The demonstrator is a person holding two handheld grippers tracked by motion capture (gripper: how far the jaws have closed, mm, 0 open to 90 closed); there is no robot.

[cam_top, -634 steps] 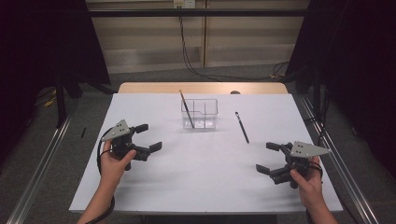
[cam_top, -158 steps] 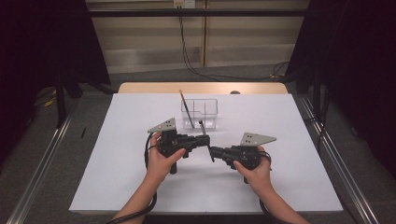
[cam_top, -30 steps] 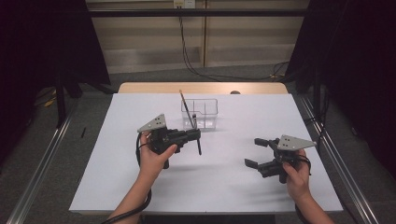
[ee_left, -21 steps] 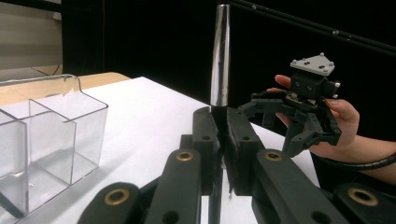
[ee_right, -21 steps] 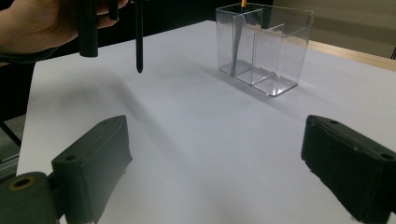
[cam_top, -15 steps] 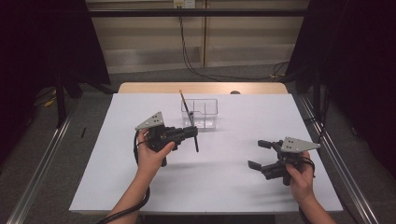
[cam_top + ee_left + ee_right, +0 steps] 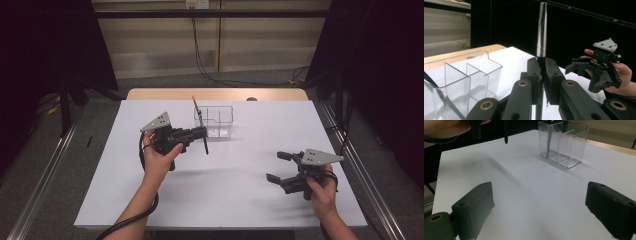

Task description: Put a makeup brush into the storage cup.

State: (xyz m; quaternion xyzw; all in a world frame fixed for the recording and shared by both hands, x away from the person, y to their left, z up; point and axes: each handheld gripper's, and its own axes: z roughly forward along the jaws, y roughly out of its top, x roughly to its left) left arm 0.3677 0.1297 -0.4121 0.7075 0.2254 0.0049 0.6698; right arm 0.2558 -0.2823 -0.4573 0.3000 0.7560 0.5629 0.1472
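clear organizer [image 7: 215, 121] just beside held pen [image 7: 205, 142]

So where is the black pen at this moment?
In the high view, the black pen hangs upright in the left claw, left of centre, just before the clear organizer.

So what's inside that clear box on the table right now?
One thin brush leans in the left end of the clear box. The other compartments look empty. The left gripper, holding a pen, covers the box's lower left corner.
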